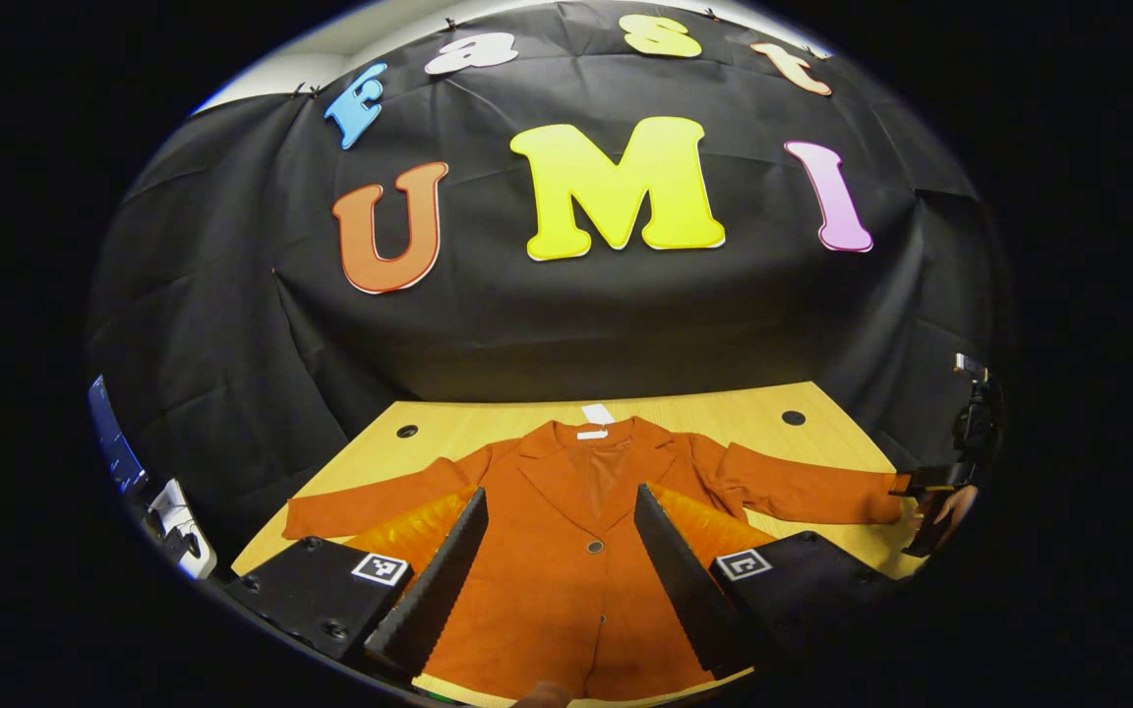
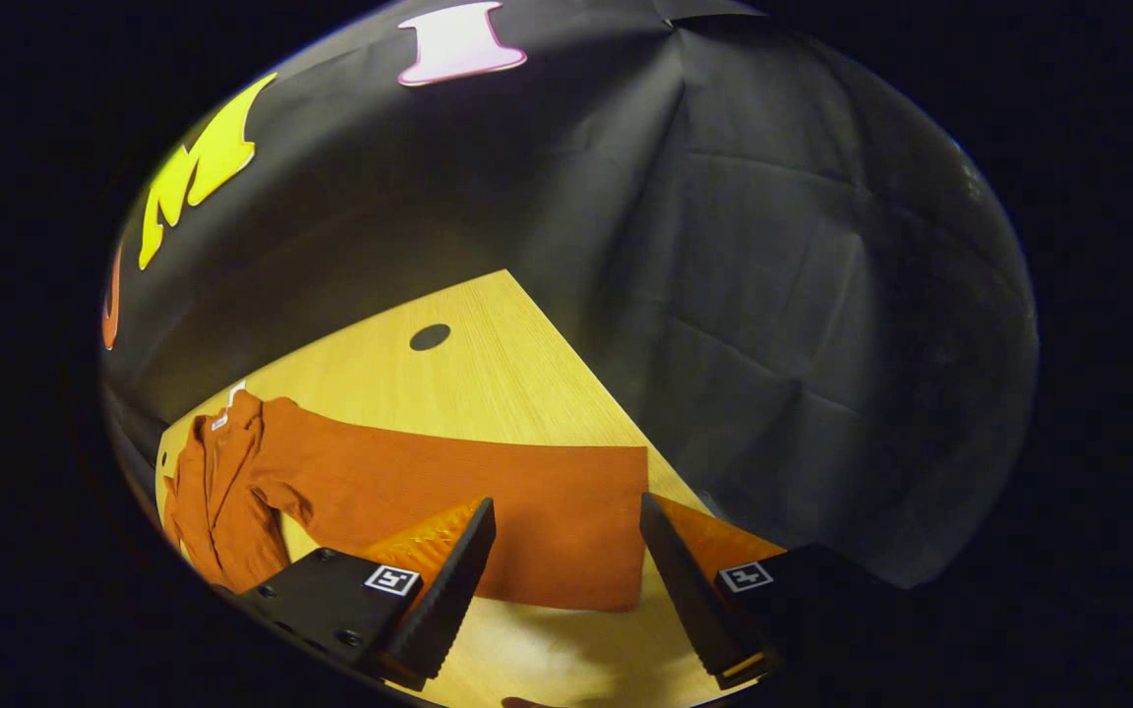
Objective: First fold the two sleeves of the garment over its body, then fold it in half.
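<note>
Garment: a rust-orange jacket (image 1: 576, 531) lies flat and face up on the wooden worktop (image 1: 724, 408), collar toward the top of the frame in the left gripper view, hem toward the bottom, both sleeves spread out sideways.
Collar: a white tag (image 1: 597, 414) sits at the neck, upper centre of the jacket.
Left sleeve of frame: the sleeve (image 1: 370, 501) runs out to the lower left of the left gripper view, lying flat on the worktop.
Right sleeve of frame: the other sleeve (image 2: 468, 501) stretches to the right edge of the left gripper view; in the right gripper view it crosses the middle of the frame, its cuff end at centre right.
Left gripper: the left gripper (image 1: 562, 560) hangs over the jacket's front panel, jaws wide apart, the buttoned centre line of the jacket between them.
Right gripper: the right gripper (image 2: 566, 580) is over the cuff end of the sleeve, jaws apart, the cuff lying between them; whether they touch the cloth I cannot tell.
Worktop: light wood with dark round holes (image 2: 430, 337) near its far corners.
Wall: black cloth (image 2: 773, 295) behind the worktop.
</note>
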Tool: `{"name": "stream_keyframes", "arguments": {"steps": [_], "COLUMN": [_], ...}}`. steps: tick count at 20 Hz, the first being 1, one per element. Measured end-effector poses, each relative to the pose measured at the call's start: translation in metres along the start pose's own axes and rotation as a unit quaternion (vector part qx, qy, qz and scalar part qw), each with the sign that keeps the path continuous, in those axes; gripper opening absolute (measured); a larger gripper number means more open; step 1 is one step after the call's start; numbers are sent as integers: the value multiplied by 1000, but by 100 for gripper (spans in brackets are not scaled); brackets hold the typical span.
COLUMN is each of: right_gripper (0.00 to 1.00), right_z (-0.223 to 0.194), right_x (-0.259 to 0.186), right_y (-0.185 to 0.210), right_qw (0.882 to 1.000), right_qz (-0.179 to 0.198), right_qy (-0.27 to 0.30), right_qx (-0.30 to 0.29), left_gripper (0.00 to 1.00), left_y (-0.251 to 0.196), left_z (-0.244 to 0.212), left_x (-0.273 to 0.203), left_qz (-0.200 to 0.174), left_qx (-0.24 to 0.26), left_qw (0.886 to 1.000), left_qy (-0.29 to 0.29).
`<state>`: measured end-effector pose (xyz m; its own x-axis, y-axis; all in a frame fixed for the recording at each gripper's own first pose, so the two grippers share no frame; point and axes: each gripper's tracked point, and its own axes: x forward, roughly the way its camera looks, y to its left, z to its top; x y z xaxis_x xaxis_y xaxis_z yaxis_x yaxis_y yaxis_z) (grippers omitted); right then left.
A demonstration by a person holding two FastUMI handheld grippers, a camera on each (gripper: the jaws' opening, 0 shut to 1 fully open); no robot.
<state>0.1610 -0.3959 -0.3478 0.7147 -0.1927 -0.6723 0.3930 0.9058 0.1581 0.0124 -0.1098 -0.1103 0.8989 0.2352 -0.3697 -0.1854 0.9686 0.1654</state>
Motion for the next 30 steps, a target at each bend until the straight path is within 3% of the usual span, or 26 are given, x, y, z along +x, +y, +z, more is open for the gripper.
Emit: {"name": "stream_keyframes", "arguments": {"steps": [2, 4, 5, 9, 10, 11, 12, 13, 14, 21, 22, 24, 25, 28, 29, 30], "right_gripper": [94, 87, 77, 79, 75, 79, 75, 59, 53, 55, 51, 56, 39, 38, 18, 18], "right_z": [-10, -15, -16, -21, -24, -28, -26, -29, -29, -31, -30, -26, -26, -25, -25, -25], "right_x": [11, 17, 20, 24, 23, 24, 25, 25, 26, 23, 24, 26, 28, 34, 33, 33], "right_y": [-8, -4, -3, -11, -12, -14, -18, -19, -21, -21, -21, -19, -19, -19, -16, -18], "right_qw": [999, 997, 997, 995, 993, 991, 991, 990, 988, 971, 968, 966, 965, 967, 967, 967], "right_qz": [-4, 4, 2, -31, -36, -42, -52, -51, -52, -48, -46, -49, -52, -56, -58, -57], "right_qy": [38, 72, 77, 96, 109, 123, 122, 131, 138, 225, 237, 248, 251, 246, 248, 246], "right_qx": [4, 19, 23, 1, 1, -1, -9, -21, -35, -61, -66, -56, -51, -37, -26, -20], "left_gripper": [97, 98, 98, 98, 98, 98, 98, 98, 98, 98, 98, 98, 98, 97, 98, 98], "left_y": [-4, -8, -10, -14, -15, -14, -13, -11, -10, 4, 5, 8, 11, 20, 26, 33], "left_z": [-6, -7, -9, -14, -12, -11, -11, -12, -13, -10, -10, -8, -9, -17, -19, -21], "left_x": [0, 0, 1, 3, 1, 1, 0, -1, -1, -7, -8, -8, -7, -2, -1, 0], "left_qz": [1, 1, 1, 3, 3, 3, 4, 6, 9, 28, 27, 23, 24, 19, 19, 19], "left_qx": [-3, -9, -13, -25, -27, -28, -30, -32, -34, -54, -55, -58, -60, -74, -73, -74], "left_qw": [1000, 1000, 1000, 1000, 1000, 1000, 1000, 999, 999, 998, 998, 998, 998, 997, 997, 997], "left_qy": [6, 8, 9, 17, 14, 11, 9, 8, 11, 2, 0, -7, -9, -2, 0, 1]}}
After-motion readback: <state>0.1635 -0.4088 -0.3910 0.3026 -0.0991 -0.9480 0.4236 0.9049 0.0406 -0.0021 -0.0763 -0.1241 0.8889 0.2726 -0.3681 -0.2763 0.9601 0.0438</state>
